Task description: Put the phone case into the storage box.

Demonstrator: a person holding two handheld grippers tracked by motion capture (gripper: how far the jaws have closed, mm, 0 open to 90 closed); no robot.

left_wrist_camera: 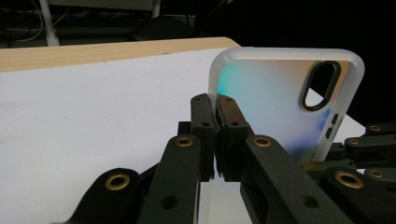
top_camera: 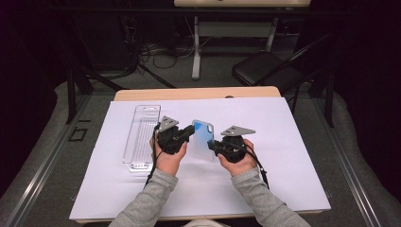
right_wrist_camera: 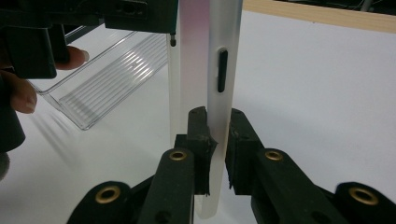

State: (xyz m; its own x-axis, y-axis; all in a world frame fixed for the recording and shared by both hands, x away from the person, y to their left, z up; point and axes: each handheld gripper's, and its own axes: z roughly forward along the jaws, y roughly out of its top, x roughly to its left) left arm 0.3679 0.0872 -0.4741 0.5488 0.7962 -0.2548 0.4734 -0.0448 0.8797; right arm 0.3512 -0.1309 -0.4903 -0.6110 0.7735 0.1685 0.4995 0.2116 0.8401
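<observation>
Frosted translucent plastic, tinted with a blue-to-peach sheen, makes up the phone case (top_camera: 204,139) held upright above the middle of the white sheet (top_camera: 283,156) that covers the wooden bench (top_camera: 198,92). Both tools grip it at once. From above, the left hand-held gripper (top_camera: 188,134) reaches in from nine o'clock and the right hand-held gripper (top_camera: 213,146) from about four o'clock, each carried in a hand with a grey sleeve behind it.

In the left gripper view, the left hand-held gripper (left_wrist_camera: 216,105) has its black jaws closed narrow on the left edge of the phone case (left_wrist_camera: 275,93), whose oval camera cut-out sits toward two o'clock; part of the other tool shows at four o'clock. In the right gripper view, the right hand-held gripper (right_wrist_camera: 215,119) pinches the side rim of the phone case (right_wrist_camera: 224,42), which stands edge-on and runs up to twelve o'clock, a dark button slot showing on it.

At nine o'clock from the case, near the left hand, a long clear ribbed plastic tray (top_camera: 142,137) lies flat on the sheet; the right gripper view shows the tray (right_wrist_camera: 112,70) at ten o'clock. Beyond the bench, at one o'clock, a black folding chair (top_camera: 265,68) stands on the grey floor.
</observation>
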